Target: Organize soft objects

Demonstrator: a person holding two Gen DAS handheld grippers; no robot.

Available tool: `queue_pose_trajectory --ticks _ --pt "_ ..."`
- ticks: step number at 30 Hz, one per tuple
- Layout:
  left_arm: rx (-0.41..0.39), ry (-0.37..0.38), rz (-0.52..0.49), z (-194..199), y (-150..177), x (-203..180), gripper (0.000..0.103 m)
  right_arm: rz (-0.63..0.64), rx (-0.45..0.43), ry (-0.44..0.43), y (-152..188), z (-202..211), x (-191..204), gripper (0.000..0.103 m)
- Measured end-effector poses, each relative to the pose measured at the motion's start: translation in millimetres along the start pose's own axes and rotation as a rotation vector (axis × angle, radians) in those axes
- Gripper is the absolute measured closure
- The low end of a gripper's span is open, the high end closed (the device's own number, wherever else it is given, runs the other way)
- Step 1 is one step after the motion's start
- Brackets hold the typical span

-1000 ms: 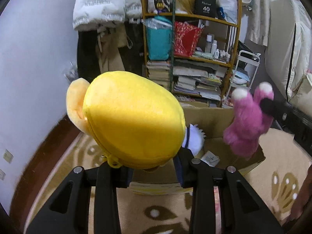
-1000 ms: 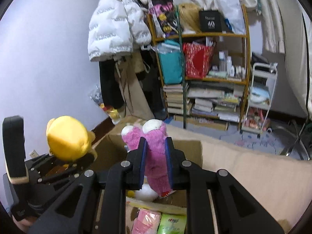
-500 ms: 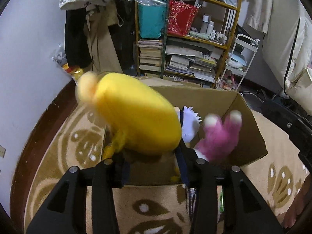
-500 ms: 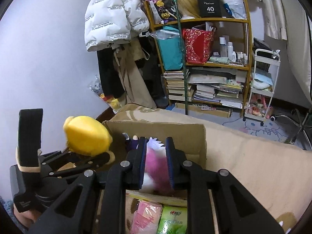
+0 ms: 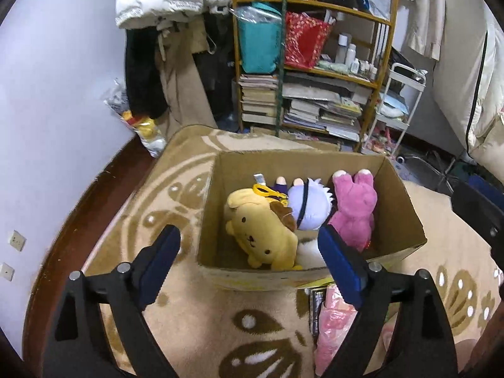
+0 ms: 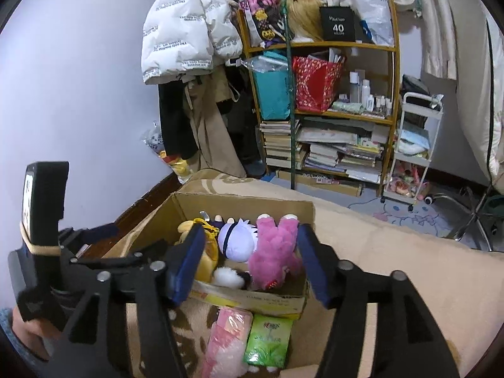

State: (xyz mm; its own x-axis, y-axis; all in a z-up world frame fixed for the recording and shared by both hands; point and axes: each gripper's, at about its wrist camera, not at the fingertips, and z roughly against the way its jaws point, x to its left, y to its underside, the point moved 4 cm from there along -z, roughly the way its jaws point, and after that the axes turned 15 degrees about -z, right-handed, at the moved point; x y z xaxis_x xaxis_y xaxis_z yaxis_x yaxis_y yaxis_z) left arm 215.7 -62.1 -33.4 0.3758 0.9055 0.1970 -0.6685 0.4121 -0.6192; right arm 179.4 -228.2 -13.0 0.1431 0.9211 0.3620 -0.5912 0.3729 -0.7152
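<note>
Ahead of both claws, on a beige patterned rug (image 5: 195, 308): an open cardboard box (image 5: 406, 208), soft toys packed inside. Beyond the box, against the far wall, a wooden shelf unit (image 6: 390, 119) crowded with stacked books and bags; beside it, a white puffer jacket (image 6: 186, 37) over hanging coats.

Inside the box, just past the tips of the left gripper (image 5: 249, 249): a yellow dog plush (image 5: 261, 230) on its back at the left side, a white-haired doll (image 5: 308, 204) in the middle, a pink plush (image 5: 352, 208) at the right, all three pressed side by side. Left gripper spread wide, nothing between its blue pads, poised above the near wall of the box.

Right gripper (image 6: 249, 258) likewise wide apart and empty, framing the same pink plush (image 6: 277, 252) and white-haired doll (image 6: 236, 242) from the near right corner of the box. Left gripper visible at the left edge of the right wrist view, level with the box.

On the rug just short of the box, below the right gripper: a pink packet (image 6: 226, 340) and a smaller green tissue pack (image 6: 267, 340), side by side.
</note>
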Motion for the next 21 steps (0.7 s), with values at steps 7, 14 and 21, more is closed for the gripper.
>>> queue_pose_trajectory --ticks 7,14,21 --pt "-0.019 -0.019 -0.020 39 11 1 0.001 -0.007 -0.059 -0.022 -2 43 5 0.000" --pt "-0.019 -0.032 0.019 61 35 4 0.001 -0.004 -0.063 -0.012 -1 68 5 0.000" --pt "-0.006 -0.016 -0.039 66 67 -9 0.001 0.001 -0.042 0.033 18 83 0 0.000"
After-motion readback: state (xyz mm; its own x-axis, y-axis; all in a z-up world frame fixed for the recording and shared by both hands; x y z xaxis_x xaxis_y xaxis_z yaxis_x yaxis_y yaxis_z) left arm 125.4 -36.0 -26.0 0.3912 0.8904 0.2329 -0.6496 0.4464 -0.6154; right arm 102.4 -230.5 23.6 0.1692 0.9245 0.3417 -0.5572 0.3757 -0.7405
